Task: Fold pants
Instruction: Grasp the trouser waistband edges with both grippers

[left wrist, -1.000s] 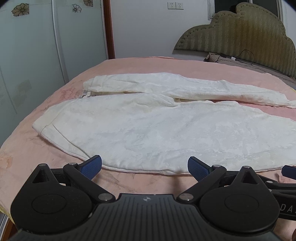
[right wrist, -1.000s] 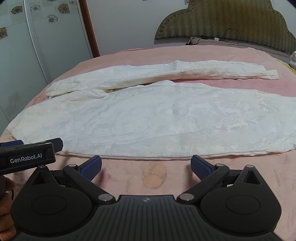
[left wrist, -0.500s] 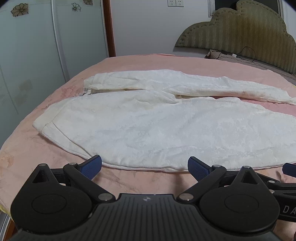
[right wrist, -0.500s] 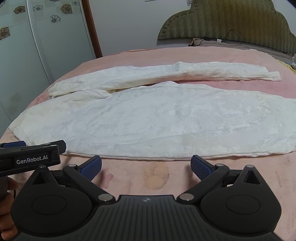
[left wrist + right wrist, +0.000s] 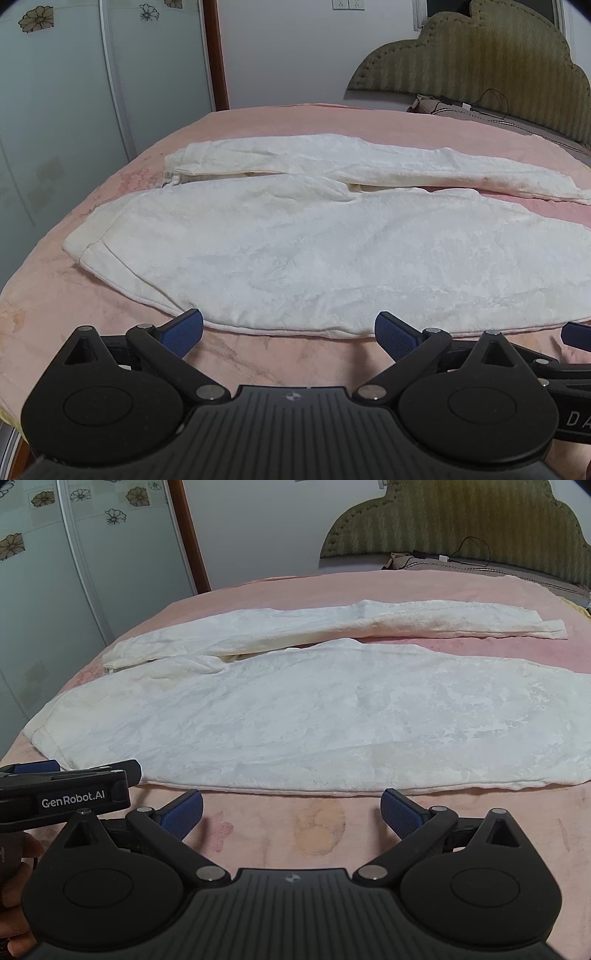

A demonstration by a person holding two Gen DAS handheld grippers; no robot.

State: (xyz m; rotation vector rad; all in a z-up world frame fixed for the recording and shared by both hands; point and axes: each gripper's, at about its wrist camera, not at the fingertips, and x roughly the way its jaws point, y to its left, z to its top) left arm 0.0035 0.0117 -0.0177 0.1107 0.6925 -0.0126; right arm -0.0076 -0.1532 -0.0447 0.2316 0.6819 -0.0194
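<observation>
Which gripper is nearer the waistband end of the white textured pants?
Left. The left gripper, open, hangs by the near hem close to the waistband end of the white textured pants. The right gripper, open, sits further along toward the leg.

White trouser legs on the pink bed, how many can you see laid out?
2. The near, wide white fabric leg lies just beyond both open grippers; the far, narrower white leg stretches toward the headboard side. They join at the left; nothing seems hidden.

Dim, even indoor light; sharp focus, soft shadows, fisheye-bent edges with dark corners.
</observation>
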